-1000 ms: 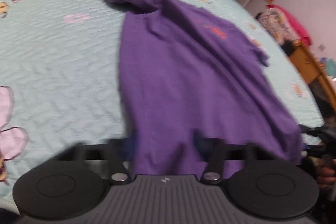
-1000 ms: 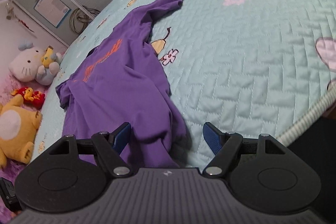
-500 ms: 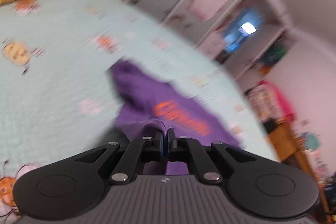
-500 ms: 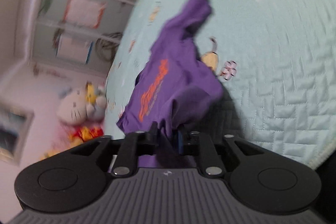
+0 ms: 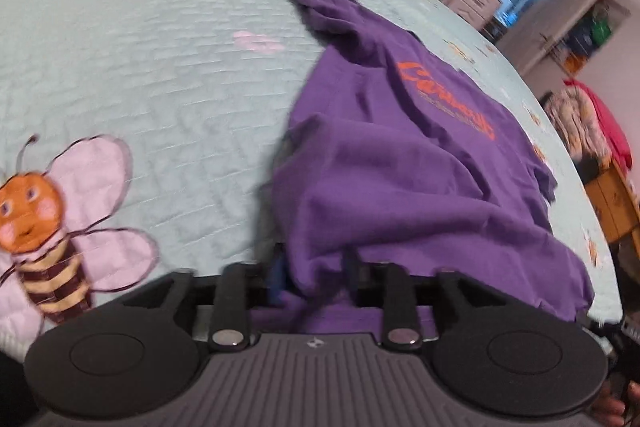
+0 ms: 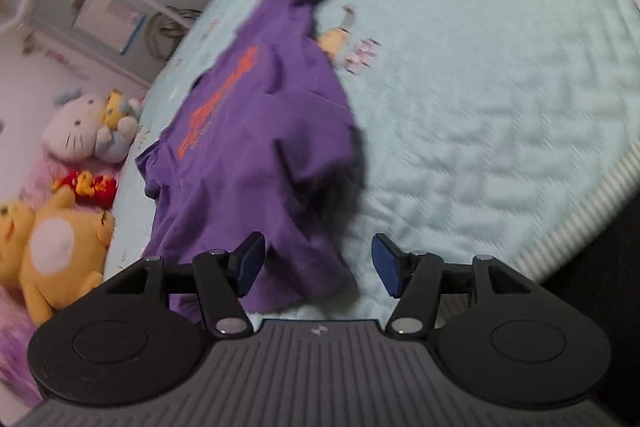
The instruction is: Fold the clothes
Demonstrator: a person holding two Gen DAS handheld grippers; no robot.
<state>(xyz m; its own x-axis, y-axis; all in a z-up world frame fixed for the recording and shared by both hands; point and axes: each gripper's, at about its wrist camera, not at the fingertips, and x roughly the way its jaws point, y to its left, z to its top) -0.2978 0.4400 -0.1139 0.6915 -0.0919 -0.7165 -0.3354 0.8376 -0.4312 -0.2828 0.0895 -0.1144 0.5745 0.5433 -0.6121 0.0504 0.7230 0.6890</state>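
A purple T-shirt (image 5: 400, 155) with orange lettering lies on the pale green quilted bed (image 5: 160, 75), its lower part folded up over the chest in a loose heap. It also shows in the right wrist view (image 6: 248, 147). My left gripper (image 5: 314, 273) has its jaws apart, and the shirt's near fold drapes over and between the fingers, hiding the tips. My right gripper (image 6: 318, 265) is open; the shirt's hem lies between its blue pads (image 6: 250, 261), not pinched.
A bee print (image 5: 44, 223) marks the quilt at the left. Plush toys (image 6: 56, 243) lie beside the bed at the left of the right wrist view. The bed's corded edge (image 6: 580, 211) runs at the right. Shelves and a wooden chair (image 5: 612, 203) stand beyond.
Both grippers closed on the shirt's hem, carried it up over the chest, then opened. The shirt's lower part now lies folded over in a heap.
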